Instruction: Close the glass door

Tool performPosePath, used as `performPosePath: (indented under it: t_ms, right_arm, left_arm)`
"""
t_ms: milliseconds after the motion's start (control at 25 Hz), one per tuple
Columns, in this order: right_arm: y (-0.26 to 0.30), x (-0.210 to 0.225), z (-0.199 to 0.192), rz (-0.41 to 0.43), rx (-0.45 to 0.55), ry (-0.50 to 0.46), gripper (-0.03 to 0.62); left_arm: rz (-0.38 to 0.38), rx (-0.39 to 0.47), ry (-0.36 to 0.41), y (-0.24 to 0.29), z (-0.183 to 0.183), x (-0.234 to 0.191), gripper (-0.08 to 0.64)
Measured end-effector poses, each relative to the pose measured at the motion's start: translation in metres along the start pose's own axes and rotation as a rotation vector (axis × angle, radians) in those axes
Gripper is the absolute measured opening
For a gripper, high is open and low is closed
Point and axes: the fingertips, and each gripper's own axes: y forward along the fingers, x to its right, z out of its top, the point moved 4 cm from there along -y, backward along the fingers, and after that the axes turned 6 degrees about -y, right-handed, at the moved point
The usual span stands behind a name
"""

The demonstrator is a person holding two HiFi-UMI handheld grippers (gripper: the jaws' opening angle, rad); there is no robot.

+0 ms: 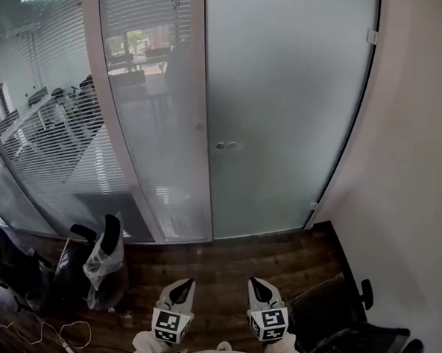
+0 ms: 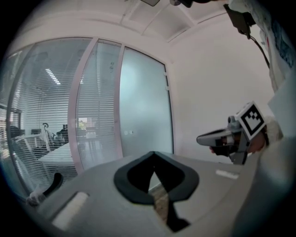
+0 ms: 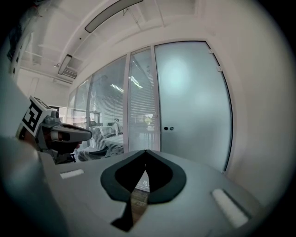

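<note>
Grippers sit nearest, low in the head view: the left gripper (image 1: 185, 284) and the right gripper (image 1: 256, 284) are held side by side, a little apart, each carrying its marker cube and pointing toward the glass ahead. In the left gripper view its two jaws meet at the tips, clenched with nothing between them. The right gripper view shows the same, jaws pressed together and empty. Under and ahead of them runs a dark wooden floor (image 1: 231, 262). On the left of that floor stands what looks like a dark bin (image 1: 105, 266) lined with a pale bag, with a thin pale cable (image 1: 62, 330) looped on the boards beside it. A black chair (image 1: 346, 321) sits at the lower right, close to the white wall (image 1: 415, 184). Farther on, well apart from both grippers, stands the glass door (image 1: 284, 116), a tall frosted pane between the white post on its left and the wall on its right. It appears to sit in line with its frame. Two small round knobs (image 1: 224, 145) show near its left edge, and hinges (image 1: 372, 36) on its right edge. Left of the door runs a glass partition (image 1: 144, 93) hung with blinds (image 1: 60, 125), and through it pale desks (image 1: 30, 119) can be made out.
</note>
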Motion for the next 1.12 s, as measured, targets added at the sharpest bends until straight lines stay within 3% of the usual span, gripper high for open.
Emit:
performPosePath:
  t_ms: [560, 760, 960, 1120]
  right_arm:
    - [-0.094, -0.140, -0.018, -0.032, -0.039, -0.019, 0.008]
    - [-0.137, -0.188, -0.035, -0.016, -0.075, -0.013, 0.008]
    - [-0.163, -0.214, -0.043, -0.022, -0.108, -0.026, 0.008]
    - [-0.174, -0.220, -0.036, -0.038, -0.078, -0.015, 0.008]
  left_arm:
    - [-0.055, -0.028, -0.017, -0.153, -0.036, -0.001, 0.003]
    - [-0.050, -0.048, -0.030, -0.209, -0.067, 0.002, 0.003]
    - [-0.066, -0.049, -0.050, -0.243, -0.074, 0.009, 0.003]
    - [-0.063, -0.045, -0.051, -0.255, -0.075, 0.009, 0.003]
